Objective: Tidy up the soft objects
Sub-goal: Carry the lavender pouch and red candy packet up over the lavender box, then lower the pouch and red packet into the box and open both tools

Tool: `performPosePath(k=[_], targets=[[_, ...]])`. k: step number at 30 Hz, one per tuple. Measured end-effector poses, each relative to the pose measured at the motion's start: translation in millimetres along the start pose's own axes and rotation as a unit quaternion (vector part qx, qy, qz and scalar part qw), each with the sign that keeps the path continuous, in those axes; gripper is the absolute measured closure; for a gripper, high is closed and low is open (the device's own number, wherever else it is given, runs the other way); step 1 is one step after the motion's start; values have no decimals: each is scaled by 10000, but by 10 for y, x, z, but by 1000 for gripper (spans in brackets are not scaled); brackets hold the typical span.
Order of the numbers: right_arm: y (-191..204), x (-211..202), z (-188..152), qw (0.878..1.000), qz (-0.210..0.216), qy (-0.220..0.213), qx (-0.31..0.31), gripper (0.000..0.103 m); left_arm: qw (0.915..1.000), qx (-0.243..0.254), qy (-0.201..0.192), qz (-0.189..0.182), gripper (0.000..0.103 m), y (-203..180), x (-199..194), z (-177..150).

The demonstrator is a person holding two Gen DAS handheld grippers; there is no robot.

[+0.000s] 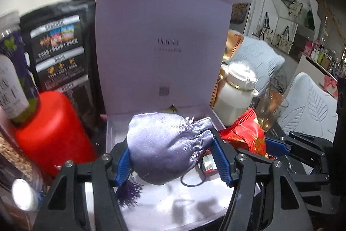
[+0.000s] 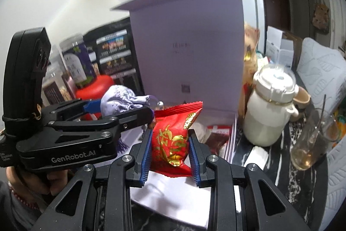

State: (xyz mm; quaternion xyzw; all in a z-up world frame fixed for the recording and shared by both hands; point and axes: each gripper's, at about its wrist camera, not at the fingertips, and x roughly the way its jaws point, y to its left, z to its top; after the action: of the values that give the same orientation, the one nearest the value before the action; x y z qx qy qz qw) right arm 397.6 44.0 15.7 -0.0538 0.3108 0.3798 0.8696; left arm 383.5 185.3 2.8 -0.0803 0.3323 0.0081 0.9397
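My left gripper (image 1: 172, 157) is shut on a lilac satin drawstring pouch (image 1: 166, 144) with a purple tassel, held just above the tray of an open lilac gift box (image 1: 160, 207). The box lid (image 1: 162, 42) stands upright behind it. My right gripper (image 2: 169, 155) is shut on a red snack packet with gold print (image 2: 173, 140), also over the box tray (image 2: 173, 194). In the right wrist view the left gripper (image 2: 121, 109) and its pouch (image 2: 119, 101) sit to the left of the packet. In the left wrist view the red packet (image 1: 244, 133) shows at the right.
A red canister (image 1: 52, 133), a clear jar (image 1: 13, 70) and a black snack bag (image 1: 62, 53) crowd the left. A white lidded jug (image 2: 270, 109) and a glass with a spoon (image 2: 311, 144) stand right of the box. Small red-and-white items (image 2: 218, 133) lie in the tray.
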Motion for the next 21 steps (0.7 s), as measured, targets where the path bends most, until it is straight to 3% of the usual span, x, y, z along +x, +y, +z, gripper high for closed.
performPosePath(k=[14, 21], targets=[[-222, 434, -228, 9969, -74, 742, 230, 72, 9951, 2, 953, 252, 38, 59, 572, -233], [-296, 595, -314, 9946, -83, 982, 338, 72, 9939, 57, 1037, 374, 38, 49, 624, -278]])
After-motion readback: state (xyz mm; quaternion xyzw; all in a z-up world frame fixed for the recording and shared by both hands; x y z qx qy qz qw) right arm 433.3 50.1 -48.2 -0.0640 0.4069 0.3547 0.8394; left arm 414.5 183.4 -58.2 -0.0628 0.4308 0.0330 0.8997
